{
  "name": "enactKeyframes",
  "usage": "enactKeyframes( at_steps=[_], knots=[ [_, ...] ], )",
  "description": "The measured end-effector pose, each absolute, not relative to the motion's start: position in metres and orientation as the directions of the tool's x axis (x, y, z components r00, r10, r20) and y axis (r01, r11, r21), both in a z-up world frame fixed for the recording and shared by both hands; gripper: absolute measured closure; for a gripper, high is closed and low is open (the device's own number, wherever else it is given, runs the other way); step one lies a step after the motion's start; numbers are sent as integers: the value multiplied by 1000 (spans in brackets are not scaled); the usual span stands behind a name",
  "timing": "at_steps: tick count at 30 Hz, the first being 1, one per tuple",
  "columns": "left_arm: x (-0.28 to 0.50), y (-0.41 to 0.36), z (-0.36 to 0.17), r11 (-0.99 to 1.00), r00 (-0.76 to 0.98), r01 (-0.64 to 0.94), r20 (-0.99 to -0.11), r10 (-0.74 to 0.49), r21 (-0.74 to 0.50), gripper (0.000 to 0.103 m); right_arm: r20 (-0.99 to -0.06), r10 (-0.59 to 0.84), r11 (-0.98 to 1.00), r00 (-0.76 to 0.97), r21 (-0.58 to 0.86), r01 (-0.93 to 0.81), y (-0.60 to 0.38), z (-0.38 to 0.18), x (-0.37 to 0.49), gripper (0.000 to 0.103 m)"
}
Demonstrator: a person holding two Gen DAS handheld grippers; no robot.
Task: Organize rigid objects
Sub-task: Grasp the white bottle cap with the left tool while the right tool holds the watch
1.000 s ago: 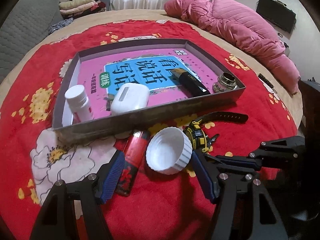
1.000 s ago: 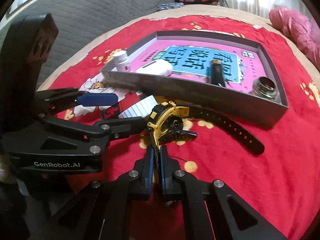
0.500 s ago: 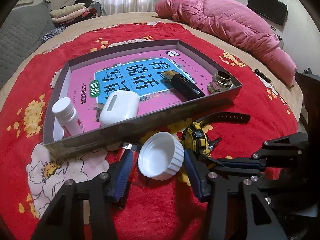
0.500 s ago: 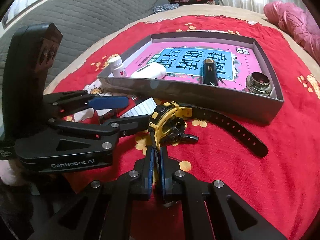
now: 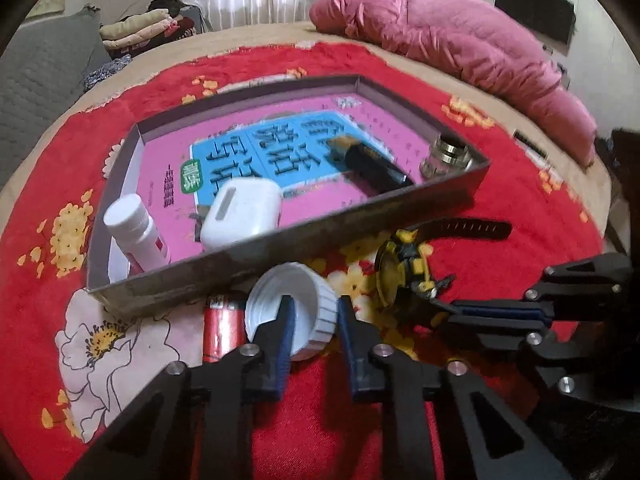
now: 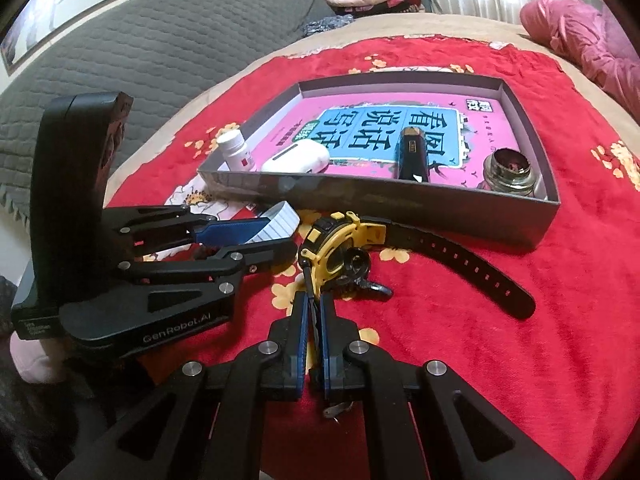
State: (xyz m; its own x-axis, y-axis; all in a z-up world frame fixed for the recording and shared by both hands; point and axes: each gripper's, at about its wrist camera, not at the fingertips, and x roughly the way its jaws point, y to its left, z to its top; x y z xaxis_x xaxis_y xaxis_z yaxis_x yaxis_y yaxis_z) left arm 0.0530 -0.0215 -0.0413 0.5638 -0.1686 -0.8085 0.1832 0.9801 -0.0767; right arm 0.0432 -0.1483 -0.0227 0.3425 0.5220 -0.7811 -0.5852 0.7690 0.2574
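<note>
A white screw cap (image 5: 298,300) lies open side up on the red blanket, just in front of the grey tray (image 5: 320,248). My left gripper (image 5: 314,304) is closing on the cap's wall, one finger inside and one outside, pads pressing on it. The right wrist view shows the same cap (image 6: 280,220) and left gripper (image 6: 276,236) from the side. A yellow-and-black watch (image 6: 336,248) lies beside the cap. My right gripper (image 6: 314,302) is shut on its short strap end. In the left wrist view the watch (image 5: 400,268) stands tipped on edge at the right gripper (image 5: 440,312).
The tray holds a pink book, a white pill bottle (image 5: 136,232), a white earbud case (image 5: 244,212), a black lighter (image 5: 372,160) and a small glass jar (image 5: 448,156). A red cylinder (image 5: 224,328) lies under the cap's left side. A pink quilt (image 5: 460,44) lies at the bed's far right.
The left gripper's jaws went from wide around the cap to pinched on its wall. The right gripper kept its hold on the watch, which tipped up slightly.
</note>
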Motion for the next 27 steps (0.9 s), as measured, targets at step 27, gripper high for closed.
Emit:
enactKeyframes(
  at_steps=[27],
  knots=[
    [43,9,-22,946,597,136,-738,-315,-293,90,-776,518,797,360,286,-532,-141,-14,54,86]
  ],
)
